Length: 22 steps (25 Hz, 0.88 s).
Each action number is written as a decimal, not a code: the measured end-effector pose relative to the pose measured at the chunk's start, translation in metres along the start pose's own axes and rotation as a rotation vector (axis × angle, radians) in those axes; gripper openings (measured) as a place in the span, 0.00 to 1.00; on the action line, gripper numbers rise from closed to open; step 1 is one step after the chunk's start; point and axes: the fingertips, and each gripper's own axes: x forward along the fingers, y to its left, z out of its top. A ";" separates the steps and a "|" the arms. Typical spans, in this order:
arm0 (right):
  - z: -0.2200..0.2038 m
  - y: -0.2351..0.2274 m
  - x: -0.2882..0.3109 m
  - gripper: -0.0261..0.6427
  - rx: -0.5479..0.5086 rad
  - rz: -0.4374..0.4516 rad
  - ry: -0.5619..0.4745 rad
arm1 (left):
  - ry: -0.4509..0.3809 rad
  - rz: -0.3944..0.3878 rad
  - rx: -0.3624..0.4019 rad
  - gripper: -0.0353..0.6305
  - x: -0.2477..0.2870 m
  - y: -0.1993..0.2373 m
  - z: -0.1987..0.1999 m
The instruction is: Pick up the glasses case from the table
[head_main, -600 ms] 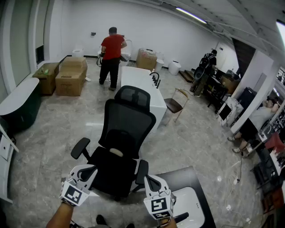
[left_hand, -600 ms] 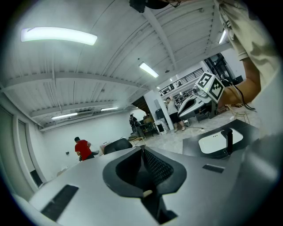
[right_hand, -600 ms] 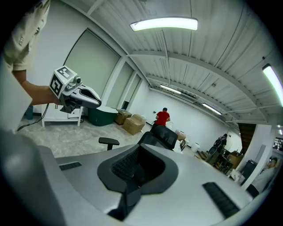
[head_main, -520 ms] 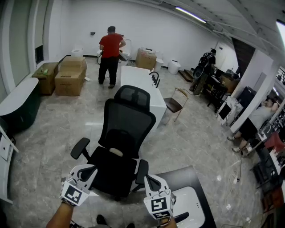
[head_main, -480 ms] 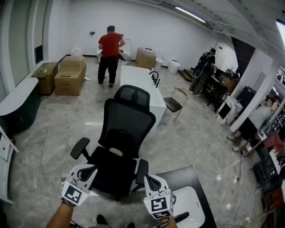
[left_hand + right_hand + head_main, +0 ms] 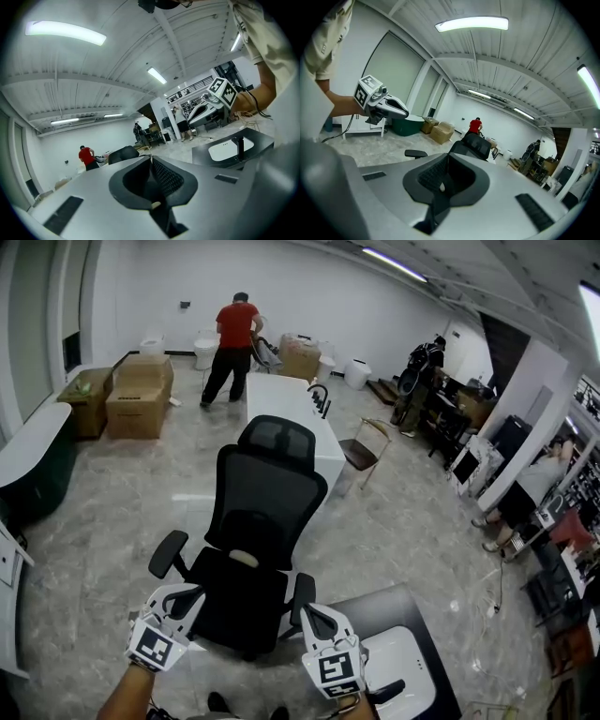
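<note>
Now, left hand-held gripper (image 6: 190, 597) closed.

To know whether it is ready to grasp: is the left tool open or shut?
Shut. The left tool shows its jaws closed together in the left gripper view, with nothing between them.

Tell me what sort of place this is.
Likely an open office or workshop being set up: cardboard boxes at the far left, a black mesh office chair on the bare floor, cluttered desks along the right.

Table (image 6: 389, 611) partly beyond bottom edge
</note>
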 end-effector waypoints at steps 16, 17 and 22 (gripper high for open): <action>0.017 0.022 0.041 0.08 0.001 0.010 0.001 | 0.004 0.005 -0.028 0.10 -0.007 0.037 -0.029; 0.017 0.021 0.046 0.08 0.001 0.018 -0.002 | 0.008 0.012 -0.027 0.10 -0.007 0.040 -0.030; 0.018 0.011 0.064 0.08 0.008 0.066 -0.027 | 0.041 0.059 -0.030 0.10 -0.003 0.046 -0.028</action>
